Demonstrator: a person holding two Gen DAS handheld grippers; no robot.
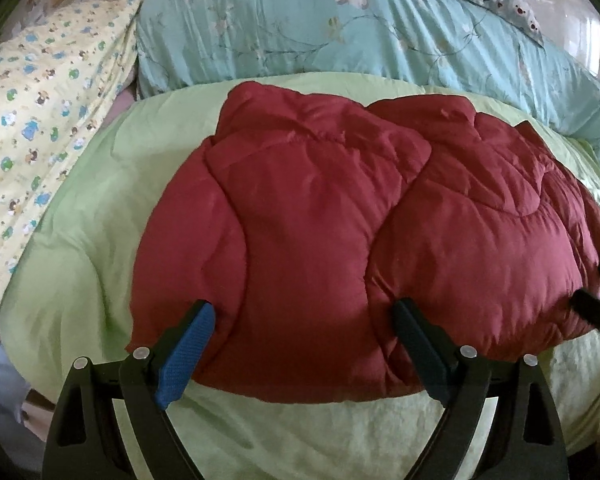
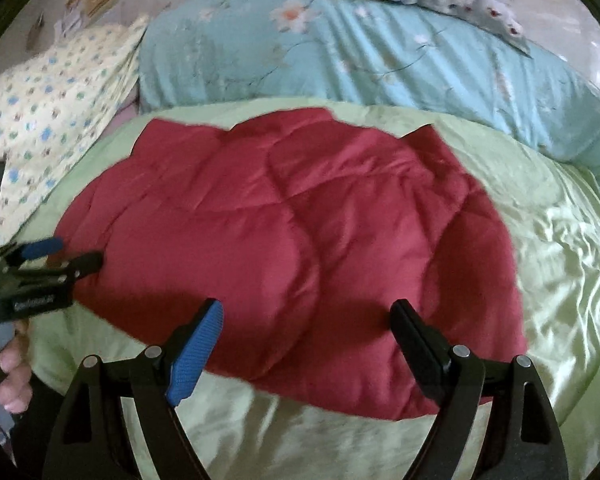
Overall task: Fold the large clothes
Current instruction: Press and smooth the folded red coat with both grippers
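White lettering showing on side of left gripper (image 2: 56,256) body, too blurred for reading; nothing else legible.

My left gripper (image 1: 302,342) hangs with jaws spread wide over the near edge of the puffy dark-red quilted jacket (image 1: 340,232), folded on the pale green satin quilt (image 1: 80,248).

The left gripper (image 1: 302,320) and the right gripper (image 2: 306,318) are held side by side, jaws spread wide, nothing gripped between them.
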